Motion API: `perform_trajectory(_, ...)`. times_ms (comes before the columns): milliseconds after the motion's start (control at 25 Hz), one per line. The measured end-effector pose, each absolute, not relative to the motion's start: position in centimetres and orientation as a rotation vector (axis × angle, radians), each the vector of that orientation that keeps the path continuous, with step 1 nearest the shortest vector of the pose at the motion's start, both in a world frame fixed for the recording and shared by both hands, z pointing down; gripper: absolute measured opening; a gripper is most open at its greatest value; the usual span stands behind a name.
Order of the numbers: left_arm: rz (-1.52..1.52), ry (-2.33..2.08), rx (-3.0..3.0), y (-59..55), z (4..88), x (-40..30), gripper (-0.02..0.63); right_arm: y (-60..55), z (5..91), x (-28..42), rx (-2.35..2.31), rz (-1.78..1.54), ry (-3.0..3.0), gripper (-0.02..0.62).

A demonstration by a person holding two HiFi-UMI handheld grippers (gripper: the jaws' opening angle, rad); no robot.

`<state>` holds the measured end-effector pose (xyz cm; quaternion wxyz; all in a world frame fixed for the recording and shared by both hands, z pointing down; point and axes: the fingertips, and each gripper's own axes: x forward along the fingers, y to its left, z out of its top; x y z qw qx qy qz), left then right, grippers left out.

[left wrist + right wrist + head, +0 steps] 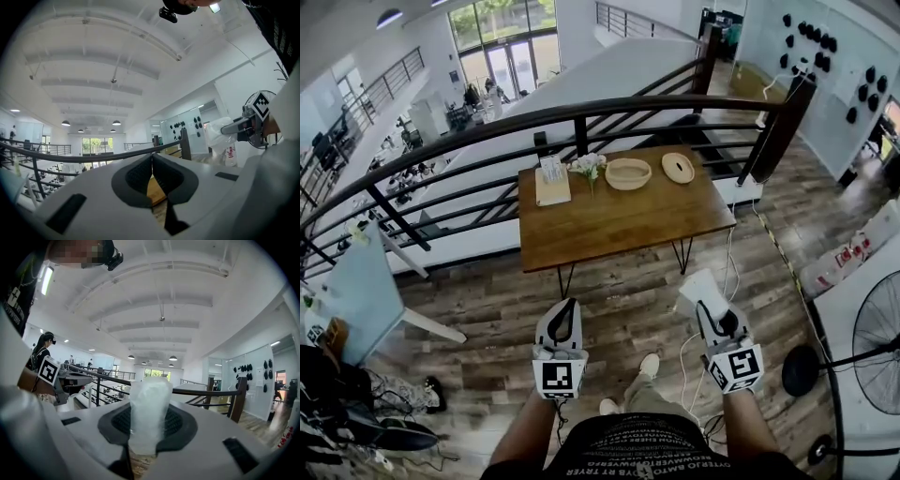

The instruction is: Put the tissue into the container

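In the head view my right gripper (pixel 706 305) is shut on a white tissue pack (pixel 701 284), held over the floor short of the table. The right gripper view shows the tissue pack (pixel 149 411) upright between the pads. My left gripper (pixel 565 307) hangs beside it, shut with nothing between its jaws; in the left gripper view its pads (pixel 140 176) touch. A pale woven bowl-shaped container (pixel 628 173) stands at the far side of the wooden table (pixel 609 230), with its round lid (pixel 678 167) lying to its right.
A small bunch of flowers (pixel 588 166) and a tray with a holder (pixel 551 183) sit left of the container. A black railing (pixel 581 117) runs behind the table. A standing fan (pixel 874 342) is at the right, and a white desk (pixel 356 291) at the left.
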<state>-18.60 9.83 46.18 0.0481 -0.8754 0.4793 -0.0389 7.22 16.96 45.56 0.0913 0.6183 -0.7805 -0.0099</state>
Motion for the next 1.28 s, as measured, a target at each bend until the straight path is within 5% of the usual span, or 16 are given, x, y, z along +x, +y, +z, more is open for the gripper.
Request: perform_trajectory(1280,-0.213,1.537,-2.514,-7.0,45.6,-4.0,0.029,-0.5,48.9,16.2,1.576,0.062,-2.510,0.105)
